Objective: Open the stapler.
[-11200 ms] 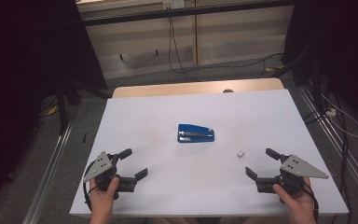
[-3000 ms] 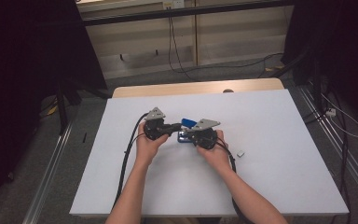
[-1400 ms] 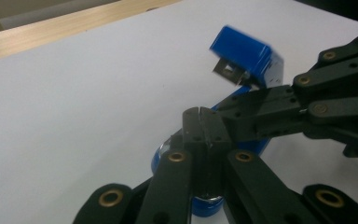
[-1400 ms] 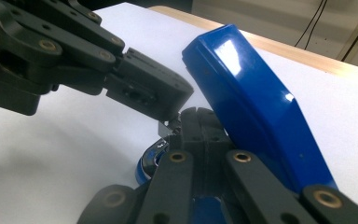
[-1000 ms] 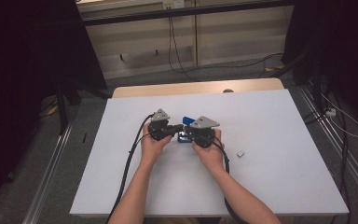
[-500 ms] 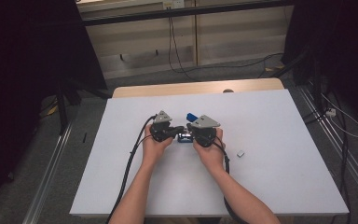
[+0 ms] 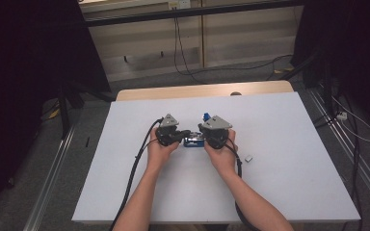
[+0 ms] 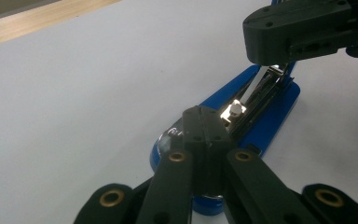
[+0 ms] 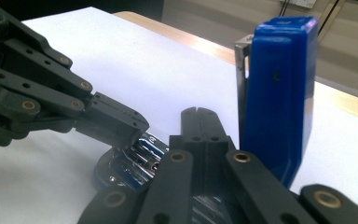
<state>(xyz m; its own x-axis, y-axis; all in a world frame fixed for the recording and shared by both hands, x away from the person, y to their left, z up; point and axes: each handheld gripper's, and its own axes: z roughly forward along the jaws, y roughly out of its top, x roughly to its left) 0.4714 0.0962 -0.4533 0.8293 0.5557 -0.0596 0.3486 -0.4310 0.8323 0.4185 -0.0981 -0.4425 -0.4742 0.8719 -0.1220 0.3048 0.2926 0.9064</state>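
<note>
Stapler (image 7: 193, 141): we see it mid-table (image 7: 289, 192), between both grippers, its blue lid (image 9: 279, 93) swung upright and the metal channel (image 8: 256, 100) exposed.
Left gripper (image 8: 204, 122): we see its fingers closed together, tips resting on the stapler's base.
Right gripper (image 9: 196, 122): fingers closed, tips just beside the raised lid.
Small white piece (image 7: 249, 157): lies on the table, apart, beside our right hand.

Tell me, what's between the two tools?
The blue stapler, its top flipped up, sits between the left tool and the right tool in the high view. Both tools are shut.
</note>
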